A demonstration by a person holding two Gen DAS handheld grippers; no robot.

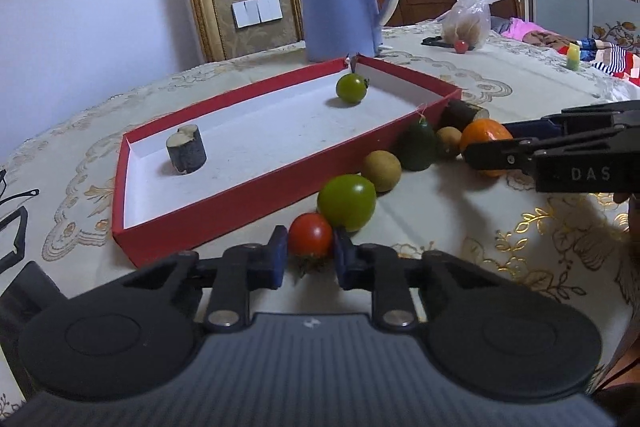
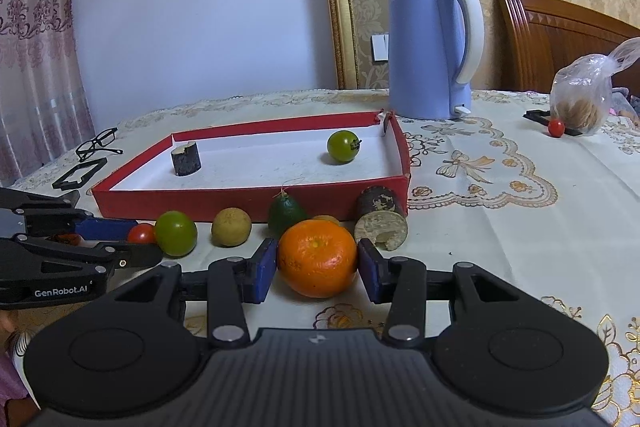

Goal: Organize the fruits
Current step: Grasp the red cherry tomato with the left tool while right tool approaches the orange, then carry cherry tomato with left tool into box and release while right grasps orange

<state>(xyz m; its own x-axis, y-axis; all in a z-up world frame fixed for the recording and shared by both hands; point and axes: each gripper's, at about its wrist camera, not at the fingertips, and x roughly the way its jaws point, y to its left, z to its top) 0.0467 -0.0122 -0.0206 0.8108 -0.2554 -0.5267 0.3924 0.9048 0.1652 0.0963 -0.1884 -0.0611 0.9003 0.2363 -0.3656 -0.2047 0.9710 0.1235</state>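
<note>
The left gripper (image 1: 310, 251) is squeezed tight on a small, round, shiny red tomato (image 1: 310, 235) just in front of the red cardboard tray (image 1: 224, 211). The right gripper (image 2: 317, 269) hugs a bumpy orange (image 2: 317, 257), its blue pads touching both sides, also in front of the tray. Inside the tray sit a smooth green tomato (image 2: 343, 146) and a rough, dark, stubby chunk (image 2: 186, 159).

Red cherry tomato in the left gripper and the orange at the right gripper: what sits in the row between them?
Right wrist view: a green tomato, a tan round fruit, then a dark green avocado-like fruit.
</note>
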